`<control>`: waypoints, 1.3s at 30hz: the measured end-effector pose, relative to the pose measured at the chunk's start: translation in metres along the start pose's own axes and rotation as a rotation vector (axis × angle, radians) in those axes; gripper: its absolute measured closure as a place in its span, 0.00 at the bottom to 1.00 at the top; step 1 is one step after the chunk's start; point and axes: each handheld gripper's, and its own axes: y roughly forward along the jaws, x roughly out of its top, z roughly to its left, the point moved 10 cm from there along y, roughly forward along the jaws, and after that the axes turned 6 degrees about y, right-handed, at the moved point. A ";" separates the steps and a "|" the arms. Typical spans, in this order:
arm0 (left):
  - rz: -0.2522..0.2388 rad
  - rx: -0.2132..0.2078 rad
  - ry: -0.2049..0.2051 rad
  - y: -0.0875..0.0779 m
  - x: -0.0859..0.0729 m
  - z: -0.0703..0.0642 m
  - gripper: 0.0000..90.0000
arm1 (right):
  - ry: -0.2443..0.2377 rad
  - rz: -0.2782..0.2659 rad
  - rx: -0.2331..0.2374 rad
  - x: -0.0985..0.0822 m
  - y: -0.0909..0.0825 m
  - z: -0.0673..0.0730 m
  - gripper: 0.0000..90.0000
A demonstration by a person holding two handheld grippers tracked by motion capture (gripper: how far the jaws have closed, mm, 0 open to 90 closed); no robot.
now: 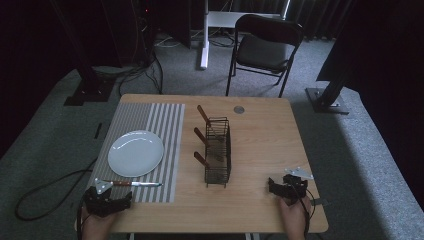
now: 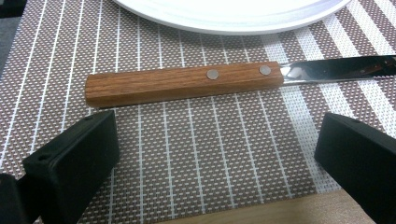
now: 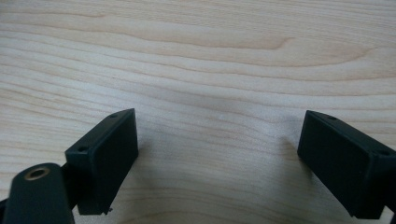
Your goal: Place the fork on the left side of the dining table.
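Left gripper [image 2: 217,154], black, two-jawed, held in a hand at the near left edge of the table: jaws spread wide, nothing between them, resting low over the brown-and-white striped woven placemat [image 2: 187,154]. Just ahead of those jaws, not touching them: table knife with riveted wooden handle and steel blade [image 2: 184,84], lying flat and crosswise, handle toward the left jaw, blade running past the right jaw. Judged step: picking up this knife; best done by advancing until the handle sits squarely between the pads, closing across its narrow sides near the rivets, keeping clear of the blade. Beyond the knife: round white plate [image 2: 224,16], bare, on the same mat. Right gripper [image 3: 217,158], black, two-jawed, at the near right edge: jaws likewise released, over bare pale wooden tabletop [image 3: 201,56]. Between the two grippers and farther off: black wire cutlery basket [image 1: 218,152], upright, holding three wooden-handled utensils [image 1: 202,135] leaning out toward the mat. Beyond: black folding chair [image 1: 265,45].
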 end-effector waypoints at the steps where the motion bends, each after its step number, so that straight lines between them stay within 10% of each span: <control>1: 0.003 -0.001 0.001 0.000 0.000 0.000 0.00 | 0.000 0.000 0.000 0.000 0.000 0.000 0.13; 15: 0.032 -0.037 0.001 -0.007 0.001 -0.009 0.00 | 0.001 0.000 0.000 0.000 0.000 0.000 0.13; 39: -0.084 -0.140 0.025 -0.024 0.037 -0.034 0.00 | 0.001 0.000 0.000 0.000 0.000 0.000 0.13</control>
